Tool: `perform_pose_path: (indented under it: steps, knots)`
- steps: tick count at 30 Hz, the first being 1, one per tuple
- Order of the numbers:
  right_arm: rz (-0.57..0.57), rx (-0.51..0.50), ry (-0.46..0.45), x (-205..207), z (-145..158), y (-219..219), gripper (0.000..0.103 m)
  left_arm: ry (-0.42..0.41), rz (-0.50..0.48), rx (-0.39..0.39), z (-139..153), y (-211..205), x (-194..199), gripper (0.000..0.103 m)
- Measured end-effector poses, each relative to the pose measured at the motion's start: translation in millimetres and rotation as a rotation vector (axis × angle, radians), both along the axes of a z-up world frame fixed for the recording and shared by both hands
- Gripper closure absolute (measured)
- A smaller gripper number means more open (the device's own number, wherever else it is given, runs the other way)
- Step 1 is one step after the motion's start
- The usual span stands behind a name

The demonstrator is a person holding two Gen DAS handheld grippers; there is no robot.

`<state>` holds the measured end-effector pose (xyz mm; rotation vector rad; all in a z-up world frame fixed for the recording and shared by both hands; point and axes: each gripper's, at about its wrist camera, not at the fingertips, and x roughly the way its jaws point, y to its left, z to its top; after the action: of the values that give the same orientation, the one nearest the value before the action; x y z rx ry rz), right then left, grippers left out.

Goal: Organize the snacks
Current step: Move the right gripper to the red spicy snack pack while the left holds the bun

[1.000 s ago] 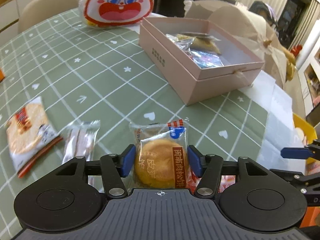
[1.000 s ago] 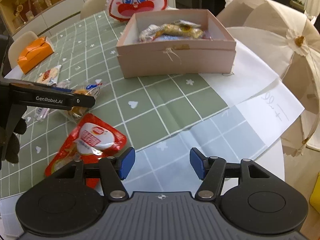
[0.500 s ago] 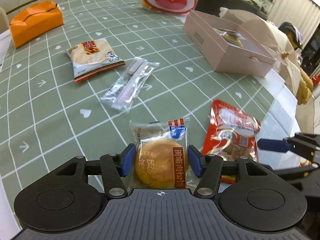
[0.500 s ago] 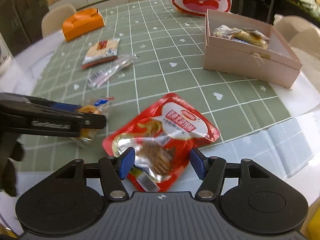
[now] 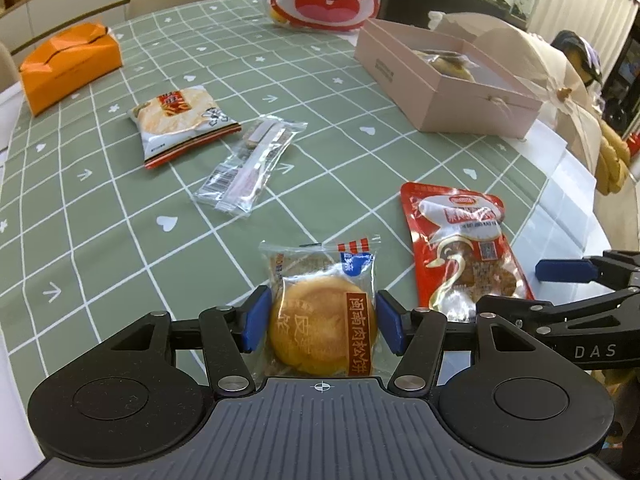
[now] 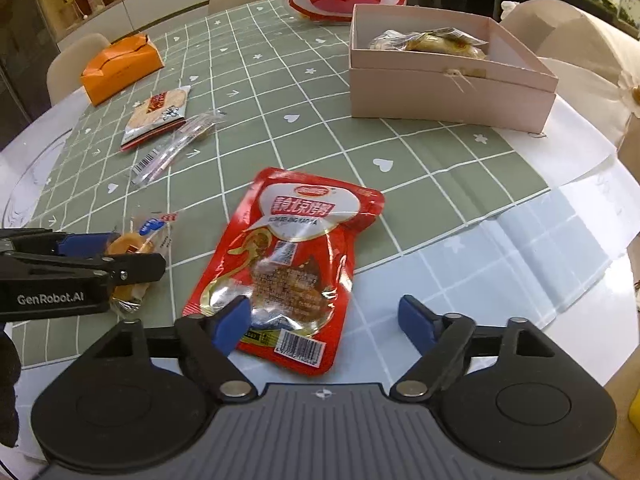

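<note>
Snacks: four loose packets [image 5: 322, 312] [image 5: 464, 248] [image 5: 182, 122] [image 5: 252, 166]

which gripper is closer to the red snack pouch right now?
Right. The right gripper hangs right over the red snack pouch's near end, jaws opening around it without touching. The left gripper is off to the pouch's side, shut on the wrapped round pastry.

Both wrist cameras look steeply down and forward from close above the green checked tablecloth [image 5: 120, 208], sharing the red pouch [image 6: 288, 264] at frame centre and pink box [image 5: 444, 92] at upper right.
</note>
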<state>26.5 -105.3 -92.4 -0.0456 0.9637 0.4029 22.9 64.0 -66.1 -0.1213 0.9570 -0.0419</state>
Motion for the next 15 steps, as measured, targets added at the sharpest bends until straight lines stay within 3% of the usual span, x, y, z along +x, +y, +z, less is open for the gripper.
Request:
perform_pose_path:
  steps: [4, 9, 10, 15]
  knots:
    - [-0.004, 0.029, 0.026, 1.2, -3.9, 4.1, 0.0, -0.005, -0.002, 0.004, -0.5, -0.3, -0.9, 0.04]
    - [0.009, -0.024, 0.028, 3.4, -3.6, 12.6, 0.0, -0.008, 0.006, -0.002, -0.5, 0.9, -2.3, 0.04]
    - [0.003, -0.032, 0.029, 4.6, -2.4, 13.2, 0.005, -0.008, 0.008, 0.0, -0.5, 0.6, -2.7, 0.04]
    - [-0.059, 0.042, -0.044, 6.3, 20.4, 11.2, 0.01, -0.008, 0.018, -0.004, -0.3, 1.3, -7.9, 0.04]
